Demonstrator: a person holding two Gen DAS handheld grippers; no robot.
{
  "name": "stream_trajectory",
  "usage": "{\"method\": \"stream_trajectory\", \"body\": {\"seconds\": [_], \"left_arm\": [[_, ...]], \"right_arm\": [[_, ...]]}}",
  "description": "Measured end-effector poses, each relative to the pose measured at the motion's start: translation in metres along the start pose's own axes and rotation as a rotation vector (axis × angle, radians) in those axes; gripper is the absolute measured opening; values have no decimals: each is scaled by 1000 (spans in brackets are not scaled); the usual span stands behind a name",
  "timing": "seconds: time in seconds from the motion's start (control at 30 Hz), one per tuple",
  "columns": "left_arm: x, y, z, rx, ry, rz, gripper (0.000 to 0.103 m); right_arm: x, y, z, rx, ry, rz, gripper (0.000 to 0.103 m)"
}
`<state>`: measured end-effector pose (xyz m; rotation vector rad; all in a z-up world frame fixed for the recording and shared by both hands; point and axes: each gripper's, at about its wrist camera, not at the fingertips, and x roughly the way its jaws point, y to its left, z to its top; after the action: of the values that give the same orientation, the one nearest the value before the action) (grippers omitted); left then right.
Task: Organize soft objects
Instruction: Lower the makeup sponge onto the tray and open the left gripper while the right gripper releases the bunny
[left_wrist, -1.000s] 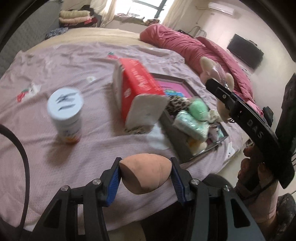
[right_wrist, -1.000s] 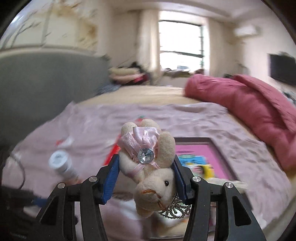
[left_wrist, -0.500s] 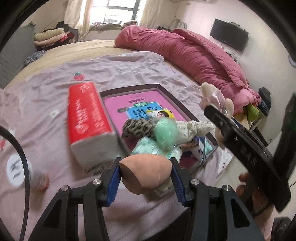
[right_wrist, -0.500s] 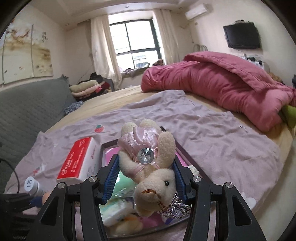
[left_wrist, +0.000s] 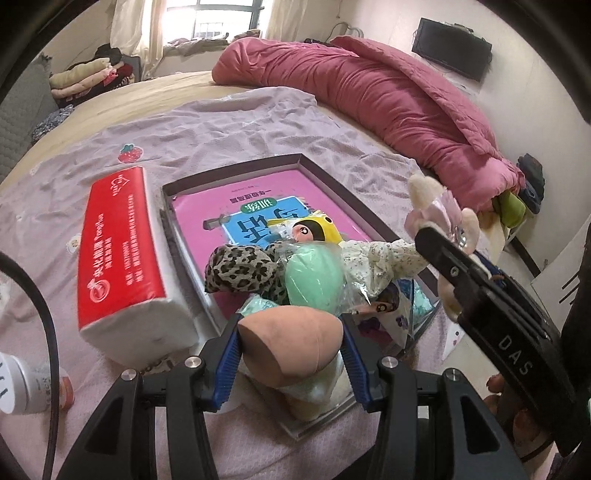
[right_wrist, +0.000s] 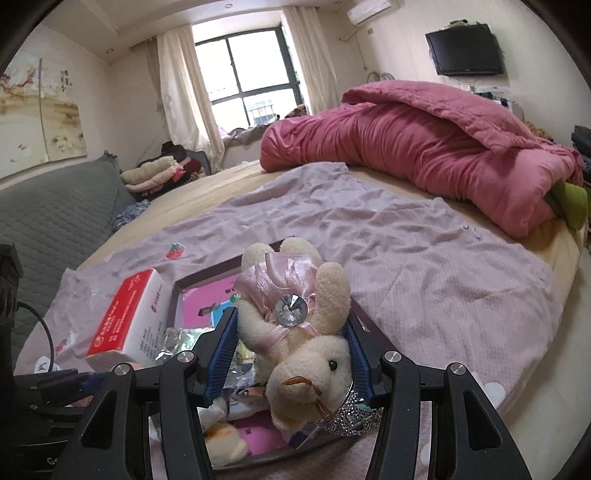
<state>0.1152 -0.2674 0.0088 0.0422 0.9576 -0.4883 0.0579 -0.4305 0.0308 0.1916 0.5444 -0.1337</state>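
My left gripper (left_wrist: 290, 350) is shut on a tan egg-shaped sponge (left_wrist: 288, 341), held over the near corner of a dark-rimmed tray (left_wrist: 236, 173) with a pink book in it. In the tray lie a mint sponge (left_wrist: 314, 280), a leopard-print cloth (left_wrist: 240, 267), a small doll and wrapped soft items. My right gripper (right_wrist: 291, 347) is shut on a cream plush rabbit (right_wrist: 295, 332) with a pink bow and a gem, above the tray (right_wrist: 207, 275). The left wrist view shows that rabbit (left_wrist: 436, 206) at the right, beside the tray.
A red-and-white tissue pack (left_wrist: 122, 254) lies left of the tray on the lilac sheet (left_wrist: 240, 122). A white-lidded jar (left_wrist: 22, 384) stands at the lower left. A rolled pink duvet (left_wrist: 369, 85) runs along the far right of the bed. A grey sofa (right_wrist: 48, 206) stands left.
Both grippers have swung to the right from the jar side to over the tray, each keeping hold of its toy. The tissue pack and jar now appear further left.
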Motion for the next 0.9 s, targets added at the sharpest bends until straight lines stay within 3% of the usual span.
{"method": "stream_trajectory", "body": {"seconds": [0.63,0.8,0.9], "left_arm": [[26,0,6,21,12,19,52],[27,-1,4,32,9,21,53],[27,0,5,18,4,15,53]], "right_arm": [[31,9,-3,-20,91,6,58],[52,3,-6,19,168,25,67],[51,-4,-6,55,158,37,69]]}}
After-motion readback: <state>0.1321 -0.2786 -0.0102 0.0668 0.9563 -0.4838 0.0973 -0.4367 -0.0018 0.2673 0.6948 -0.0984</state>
